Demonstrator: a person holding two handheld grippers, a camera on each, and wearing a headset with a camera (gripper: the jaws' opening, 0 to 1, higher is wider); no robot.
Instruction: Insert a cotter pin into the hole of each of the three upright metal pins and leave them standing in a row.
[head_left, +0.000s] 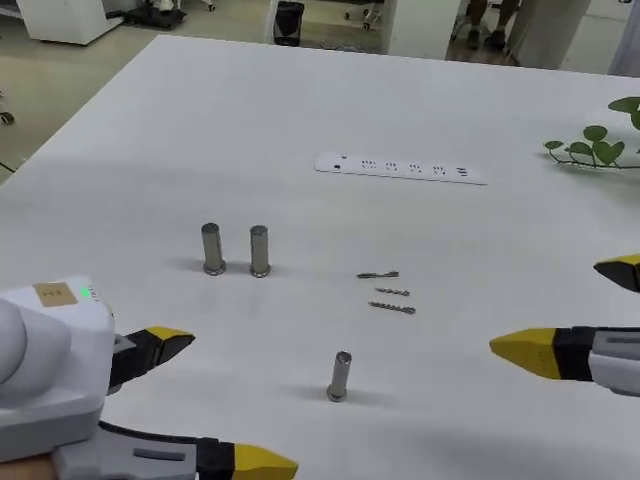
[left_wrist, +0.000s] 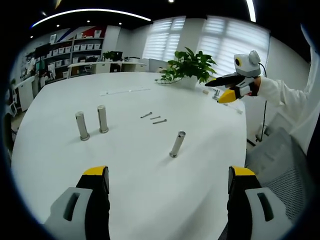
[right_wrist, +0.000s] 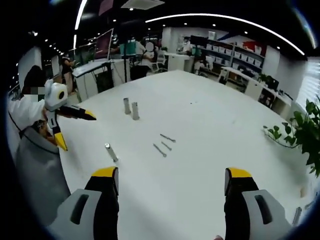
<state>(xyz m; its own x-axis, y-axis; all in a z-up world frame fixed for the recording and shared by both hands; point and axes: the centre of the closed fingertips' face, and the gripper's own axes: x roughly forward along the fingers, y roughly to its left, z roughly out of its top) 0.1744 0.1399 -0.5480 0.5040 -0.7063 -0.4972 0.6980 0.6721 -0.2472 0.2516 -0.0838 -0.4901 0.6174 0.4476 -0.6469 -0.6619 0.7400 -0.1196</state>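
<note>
Closest to me is my left gripper (head_left: 242, 400), held low on my left side. Its yellow tips point across the table (head_left: 150, 130). Its jaws are wide apart and nothing is in them. My right gripper (head_left: 545, 307) comes in from the other side and points back toward the left one. Its jaws are wide apart too, and they hold nothing. I hold both up in the air over the table.

One pin (head_left: 340, 375) stands all by itself between the two grippers, a bit nearer the left one. The two pins (head_left: 211, 248) stand side by side, close together, out past the left gripper's tips. Three cotter pins (head_left: 392, 292) lie flat in a small bunch beyond the lone pin, between the grippers and apart from every pin. Far past them lies a power strip (head_left: 400, 167). A plant (head_left: 600, 145) sits beyond my right gripper.
</note>
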